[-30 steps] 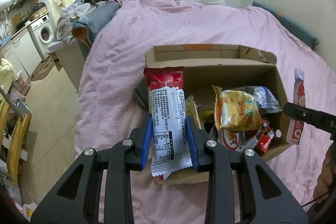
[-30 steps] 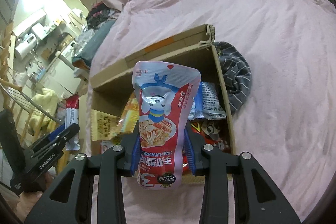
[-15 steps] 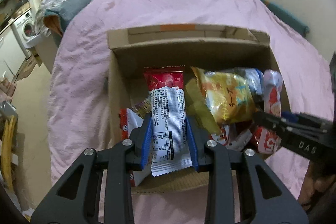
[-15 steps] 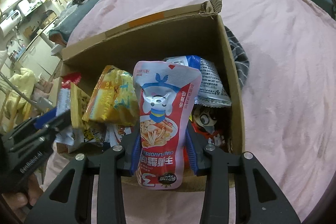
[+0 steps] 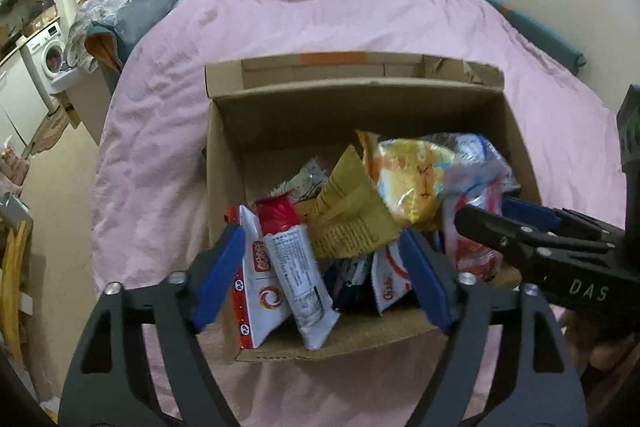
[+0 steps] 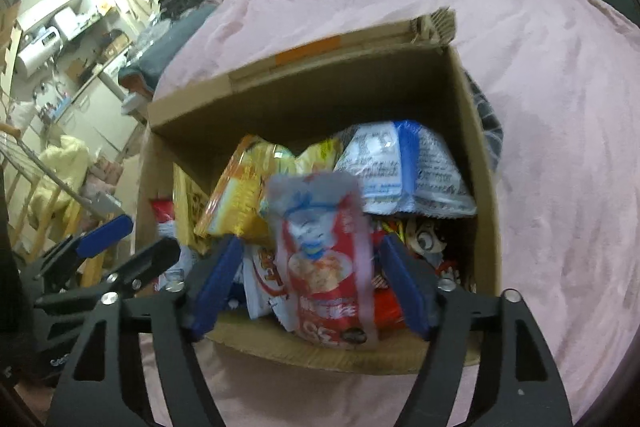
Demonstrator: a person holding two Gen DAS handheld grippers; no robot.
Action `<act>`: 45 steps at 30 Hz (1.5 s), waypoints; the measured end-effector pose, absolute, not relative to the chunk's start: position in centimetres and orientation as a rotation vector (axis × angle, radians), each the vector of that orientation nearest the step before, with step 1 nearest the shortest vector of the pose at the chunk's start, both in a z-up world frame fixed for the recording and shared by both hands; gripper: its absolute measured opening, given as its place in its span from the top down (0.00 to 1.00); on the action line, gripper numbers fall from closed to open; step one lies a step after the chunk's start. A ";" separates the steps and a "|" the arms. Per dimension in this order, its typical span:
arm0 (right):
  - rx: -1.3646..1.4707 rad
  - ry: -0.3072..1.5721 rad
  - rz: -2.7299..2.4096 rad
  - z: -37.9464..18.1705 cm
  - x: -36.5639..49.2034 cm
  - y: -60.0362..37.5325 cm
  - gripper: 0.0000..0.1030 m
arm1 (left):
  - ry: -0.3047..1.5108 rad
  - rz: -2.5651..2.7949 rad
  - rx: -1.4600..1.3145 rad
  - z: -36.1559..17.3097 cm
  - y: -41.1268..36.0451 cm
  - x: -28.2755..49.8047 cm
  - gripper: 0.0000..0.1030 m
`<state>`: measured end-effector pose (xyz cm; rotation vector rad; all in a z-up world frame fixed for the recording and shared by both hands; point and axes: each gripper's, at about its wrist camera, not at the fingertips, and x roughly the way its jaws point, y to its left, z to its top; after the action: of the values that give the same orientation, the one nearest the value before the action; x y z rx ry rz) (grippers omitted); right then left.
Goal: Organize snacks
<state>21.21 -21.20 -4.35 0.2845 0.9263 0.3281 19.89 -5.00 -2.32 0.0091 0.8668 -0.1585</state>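
Spreading wide, my left gripper (image 5: 322,271) has just opened over the near left part of the box (image 5: 516,131). The red-and-white bar (image 5: 294,263) lies between its blue pads (image 5: 218,271), clear of both, leaning on the near wall with its lower end over the rim.

My right gripper (image 6: 310,281) has likewise just opened wide over the near right part of the box. The red pouch (image 6: 324,259) sits between its pads without contact. It appears blurred; its lower end overlaps the near rim.

Box contents:
- a yellow bag (image 5: 412,179) at centre, resting on other packs;
- a flat yellow packet (image 5: 348,215) just left of it, tilted;
- a white-and-blue bag (image 6: 404,167) at the far right;
- a white-and-red packet (image 5: 260,287) standing against the left wall, beside the bar.

The box rests on a pink bedspread (image 5: 280,19), flaps open. A striped cloth (image 6: 490,123) lies against its right wall, outside. In each wrist view the other gripper is visible at the frame edge, beside the box.
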 end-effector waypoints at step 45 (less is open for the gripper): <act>0.205 0.675 0.225 4.8 6.5 -23.3 0.00 | 0.692 0.038 -0.022 5.0 1.0 5.5 0.00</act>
<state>6.53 -23.30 4.79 0.2051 0.6747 0.2254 5.52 1.02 4.98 -0.0221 0.6916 0.0384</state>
